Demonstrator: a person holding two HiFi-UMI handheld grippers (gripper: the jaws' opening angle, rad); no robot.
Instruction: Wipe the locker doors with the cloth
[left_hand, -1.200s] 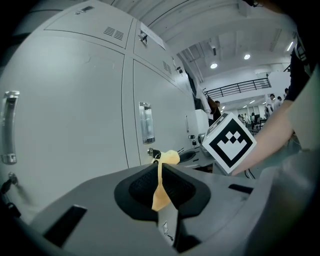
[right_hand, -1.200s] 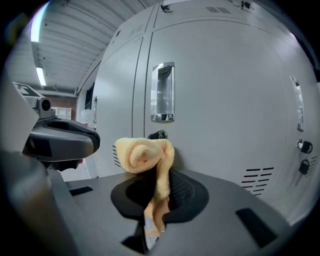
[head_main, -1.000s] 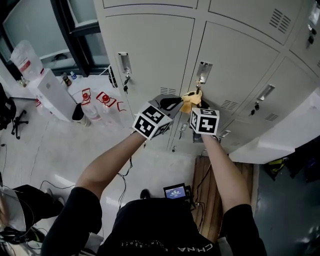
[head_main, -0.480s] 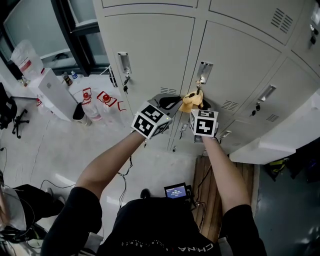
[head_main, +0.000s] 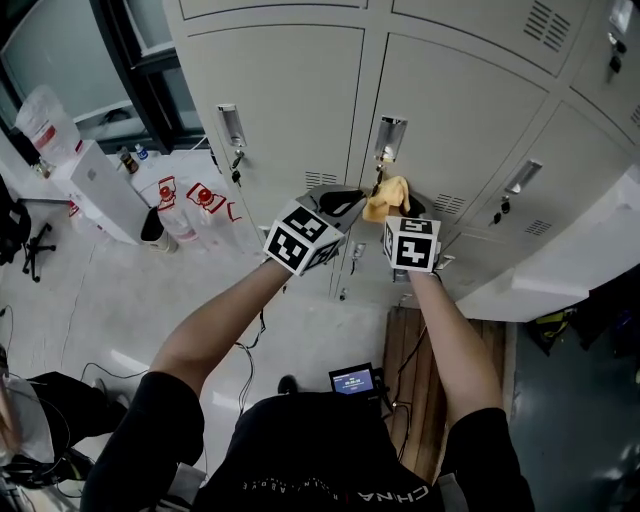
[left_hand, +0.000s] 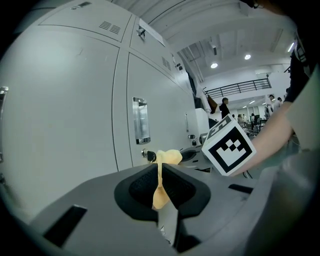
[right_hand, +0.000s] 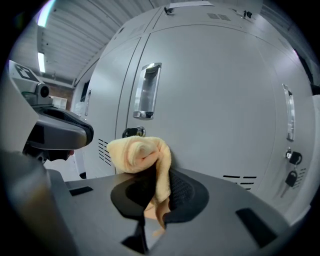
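White floor (head_main: 110, 300) seen at left. White cabinet (head_main: 100, 188) set near dark window frame (head_main: 125, 60); clear bag (head_main: 45, 112) stood beside it, bottles (head_main: 130, 158) behind. Black bin (head_main: 153, 228) placed just beside cabinet, red-white packs (head_main: 205, 197) laid near. Chair (head_main: 18, 225) cut off by left edge. Small lit screen (head_main: 352, 381) set beside wooden boards (head_main: 408, 360). In left gripper view, people (left_hand: 224, 106) seen far off under ceiling lights (left_hand: 214, 65).

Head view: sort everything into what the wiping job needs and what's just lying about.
Job: cloth, clamped by both the left gripper and the right gripper; locker doors.
Lying about: red-labelled bottles, office chair, small screen on the floor.
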